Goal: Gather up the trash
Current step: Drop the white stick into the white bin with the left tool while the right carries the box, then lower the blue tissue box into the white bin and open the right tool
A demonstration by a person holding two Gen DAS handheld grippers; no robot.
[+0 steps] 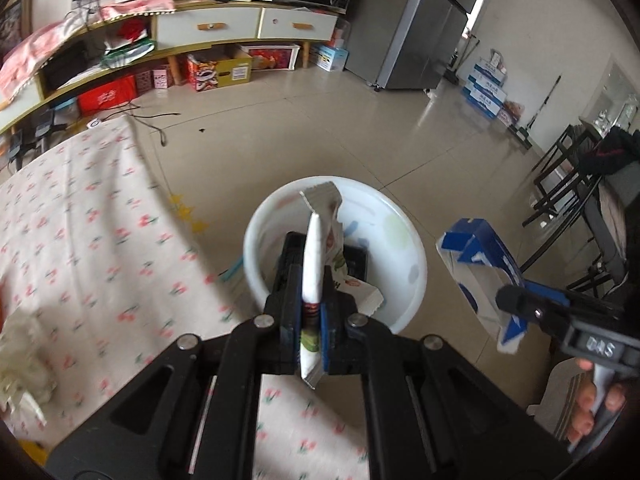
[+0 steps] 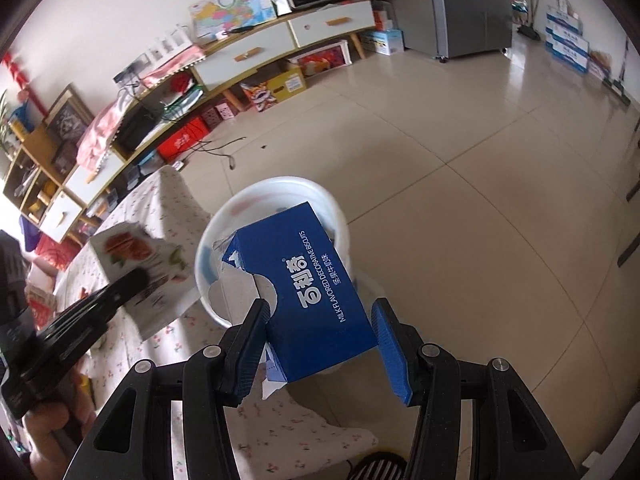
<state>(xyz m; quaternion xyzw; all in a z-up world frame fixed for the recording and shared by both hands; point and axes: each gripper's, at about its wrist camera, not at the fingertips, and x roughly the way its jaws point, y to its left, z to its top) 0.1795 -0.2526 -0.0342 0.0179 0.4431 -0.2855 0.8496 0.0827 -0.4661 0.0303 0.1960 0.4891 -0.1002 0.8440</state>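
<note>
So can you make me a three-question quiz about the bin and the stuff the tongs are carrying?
1. Where is the white bin?
A) on the floor beside the table
B) on the table
C) on the shelf

2. What colour is the biscuit box?
A) red
B) blue
C) green

3. What are the left tongs doing?
A) hanging open
B) gripping a spoon
C) pinching a flat white wrapper

Answers: 1 A, the bin stands on tiles next to the flowered tablecloth. 2 B, the box between the right tongs is blue. 3 C, the wrapper is squeezed between the shut jaws.
</note>
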